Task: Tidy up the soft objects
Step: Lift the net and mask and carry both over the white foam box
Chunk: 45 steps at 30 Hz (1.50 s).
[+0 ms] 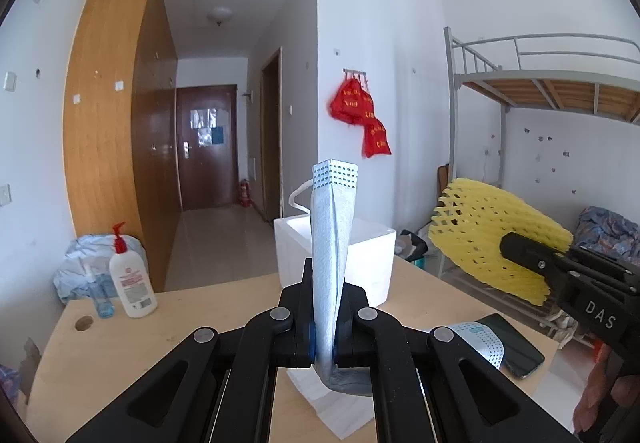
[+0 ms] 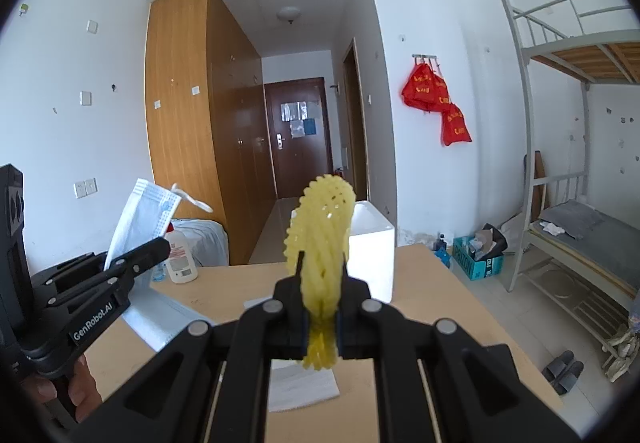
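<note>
My left gripper (image 1: 324,283) is shut on a light blue face mask (image 1: 334,227) that stands upright above the wooden table (image 1: 208,323); mask and gripper also show in the right wrist view (image 2: 140,221) (image 2: 160,247). My right gripper (image 2: 322,283) is shut on a yellow foam fruit net (image 2: 322,239), held upright over the table; it also shows at the right of the left wrist view (image 1: 492,231). A white foam box (image 1: 372,251) (image 2: 372,255) stands open on the table just beyond both grippers.
A white lotion pump bottle (image 1: 130,279) and a small blue bottle (image 1: 102,295) stand at the table's far left. Another mask (image 1: 484,343) and a phone (image 1: 516,347) lie at the right. A white sheet (image 2: 296,383) lies under the grippers. A bunk bed (image 2: 576,227) stands on the right.
</note>
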Available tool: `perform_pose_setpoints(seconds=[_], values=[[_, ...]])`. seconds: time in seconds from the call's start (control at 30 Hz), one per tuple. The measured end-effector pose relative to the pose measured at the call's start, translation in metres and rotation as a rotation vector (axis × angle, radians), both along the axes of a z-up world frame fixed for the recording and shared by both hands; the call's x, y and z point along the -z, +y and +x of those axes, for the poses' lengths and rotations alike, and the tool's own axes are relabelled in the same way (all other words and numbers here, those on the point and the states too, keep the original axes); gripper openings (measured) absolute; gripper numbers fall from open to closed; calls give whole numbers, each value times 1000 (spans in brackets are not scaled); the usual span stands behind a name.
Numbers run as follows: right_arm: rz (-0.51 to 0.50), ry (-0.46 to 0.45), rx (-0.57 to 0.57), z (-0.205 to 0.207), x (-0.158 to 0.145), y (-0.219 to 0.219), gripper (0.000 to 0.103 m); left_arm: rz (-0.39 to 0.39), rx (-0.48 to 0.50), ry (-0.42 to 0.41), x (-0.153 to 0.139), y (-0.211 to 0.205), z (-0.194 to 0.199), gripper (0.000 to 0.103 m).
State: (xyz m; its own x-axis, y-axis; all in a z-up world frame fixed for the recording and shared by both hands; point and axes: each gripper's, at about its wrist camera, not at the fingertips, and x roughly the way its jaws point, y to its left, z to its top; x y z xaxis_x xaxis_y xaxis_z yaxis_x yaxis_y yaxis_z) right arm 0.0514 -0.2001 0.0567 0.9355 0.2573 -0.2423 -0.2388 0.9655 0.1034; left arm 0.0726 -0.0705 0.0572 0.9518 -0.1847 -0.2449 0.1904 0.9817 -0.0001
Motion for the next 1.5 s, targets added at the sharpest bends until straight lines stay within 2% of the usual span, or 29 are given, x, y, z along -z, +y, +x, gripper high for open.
perform_pose_setpoints(seconds=[0.33,0.77,1.17,1.5], values=[[-19,30,9,45,0,1,12,4,17,52,0,-3,64,5],[-37,29,44,101,-5,6,12,31,41,65,2,-13,143,5],[-79,78,44,160,0,12,12,22,54,94,8,-17,212,5],[-77,88,44,181,5,10,12,14,66,126,19,-21,256,5]])
